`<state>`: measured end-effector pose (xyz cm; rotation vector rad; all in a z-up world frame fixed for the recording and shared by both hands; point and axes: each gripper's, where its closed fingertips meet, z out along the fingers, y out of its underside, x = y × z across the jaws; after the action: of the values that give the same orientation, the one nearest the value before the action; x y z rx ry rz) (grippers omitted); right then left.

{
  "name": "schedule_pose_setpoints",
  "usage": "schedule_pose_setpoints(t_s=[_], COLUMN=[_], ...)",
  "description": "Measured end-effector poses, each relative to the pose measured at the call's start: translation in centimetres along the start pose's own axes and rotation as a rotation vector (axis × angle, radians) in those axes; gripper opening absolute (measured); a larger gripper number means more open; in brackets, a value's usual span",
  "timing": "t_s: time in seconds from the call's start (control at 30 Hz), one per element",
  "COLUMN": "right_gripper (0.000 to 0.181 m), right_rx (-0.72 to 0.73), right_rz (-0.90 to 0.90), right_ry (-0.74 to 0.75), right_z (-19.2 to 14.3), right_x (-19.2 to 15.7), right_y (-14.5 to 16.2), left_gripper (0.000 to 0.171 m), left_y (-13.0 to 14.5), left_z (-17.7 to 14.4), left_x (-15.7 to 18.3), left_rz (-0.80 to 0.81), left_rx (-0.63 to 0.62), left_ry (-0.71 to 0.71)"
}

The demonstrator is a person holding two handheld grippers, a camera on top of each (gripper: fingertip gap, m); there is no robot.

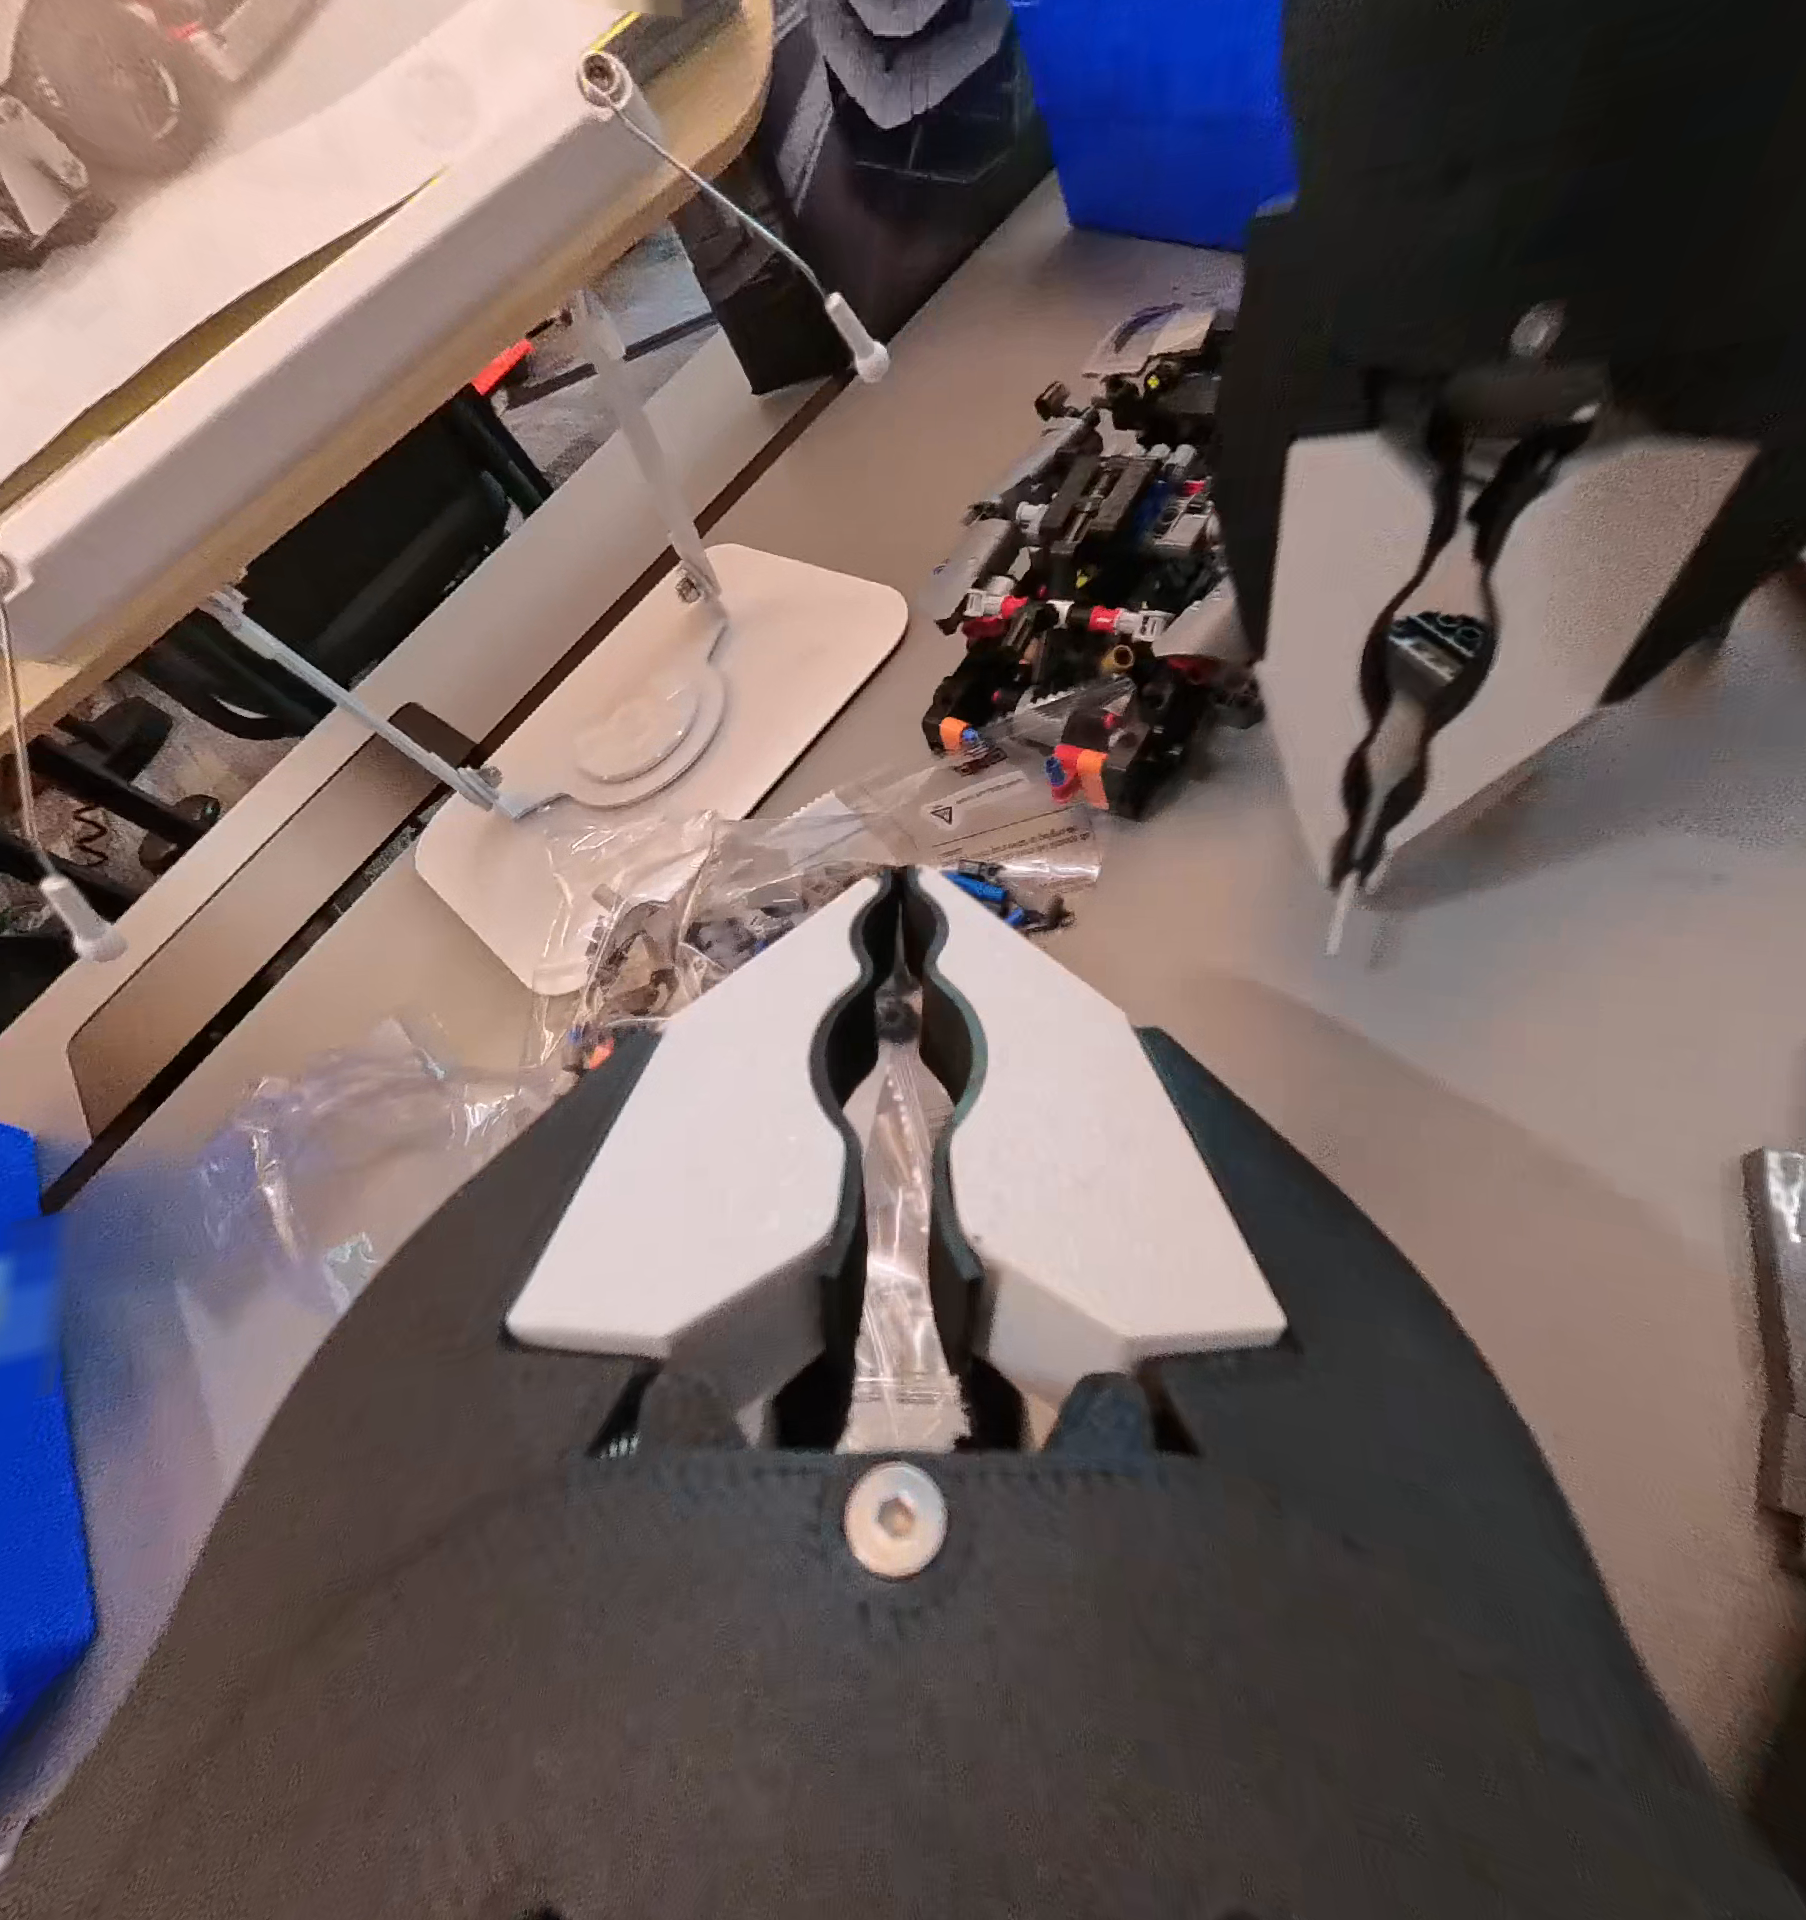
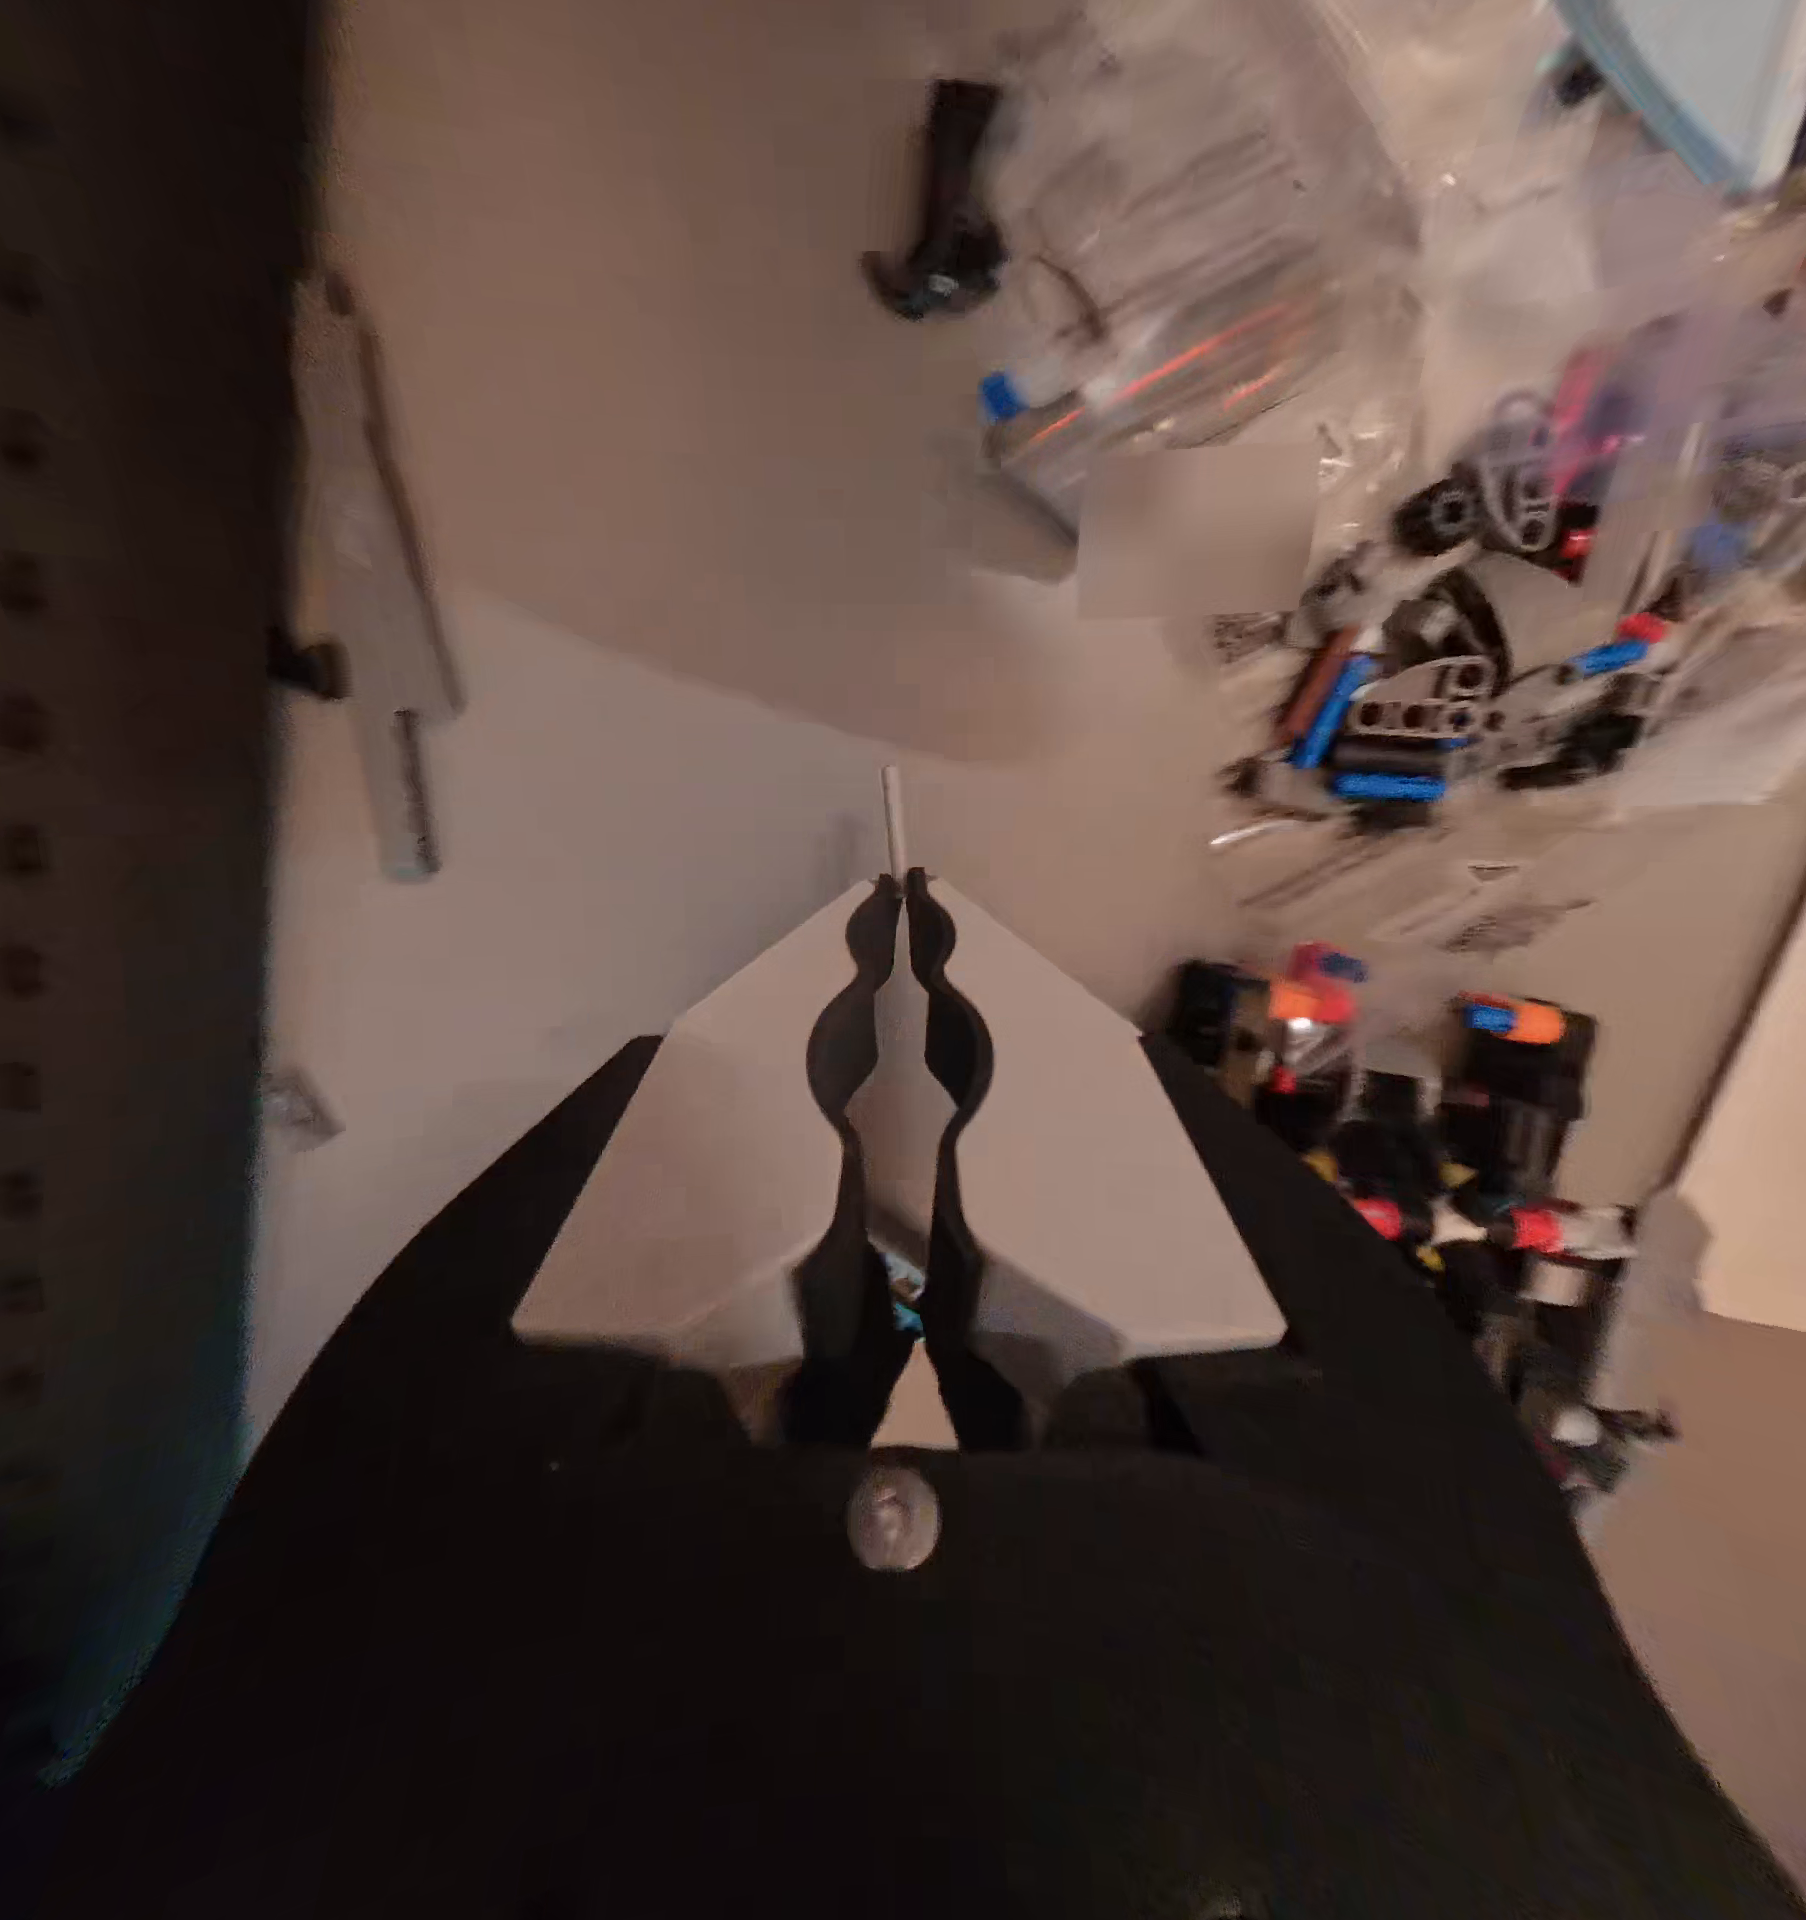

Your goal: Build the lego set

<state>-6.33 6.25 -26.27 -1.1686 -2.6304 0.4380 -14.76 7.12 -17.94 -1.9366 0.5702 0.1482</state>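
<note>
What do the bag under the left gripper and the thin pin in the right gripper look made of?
Bag: thin clear plastic film, glossy; it crinkles, glints, and parts show through. Pin: probably rigid plastic, pale, matte, straight; too small to be sure.

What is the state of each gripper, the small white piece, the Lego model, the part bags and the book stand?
Right gripper: shut on white pin.
White pin: held at one end, sticking out past the tips.
Left gripper: shut, apparently empty.
Lego model: partly built, resting on the table.
Plastic bags: crumpled, pieces inside.
Book stand: upright, holding an open booklet.
</note>
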Motion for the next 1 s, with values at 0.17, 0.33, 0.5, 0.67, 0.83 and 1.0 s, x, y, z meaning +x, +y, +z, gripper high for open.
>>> schedule_pose_setpoints(t_s=[0.17, 0.33, 0.5, 0.67, 0.83, 1.0], right_gripper=[0.011, 0.016, 0.002, 0.017, 0.022, 0.021], right_rx=[0.109, 0.105, 0.121, 0.046, 0.061, 0.085], right_rz=[0.159, 0.211, 0.11, 0.177, 0.176, 0.109], right_ry=[0.268, 0.282, 0.169, 0.044, 0.074, 0.146], right_z=[-0.6, -1.7, -1.8, 1.7, 2.8, 3.4], right_x=[7.0, 7.4, 4.0, 1.8, 2.2, 2.5], right_y=[-3.0, -2.2, -2.7, -3.0, -4.3, -5.3], left_gripper=[0.0, 0.0, 0.0, 0.0, 0.0, 0.0], left_y=[0.0, 0.0, 0.0, 0.3, 0.4, 0.4], left_z=[0.1, -0.4, -0.5, -0.4, -0.4, -0.4], left_x=[-0.2, -1.0, -1.4, -1.6, -1.7, -1.6], left_rz=[0.001, -0.05, -0.076, -0.102, -0.102, -0.103], left_rx=[-0.005, 0.013, 0.021, 0.011, 0.011, 0.013], left_ry=[-0.014, -0.035, -0.04, -0.041, -0.042, -0.038])
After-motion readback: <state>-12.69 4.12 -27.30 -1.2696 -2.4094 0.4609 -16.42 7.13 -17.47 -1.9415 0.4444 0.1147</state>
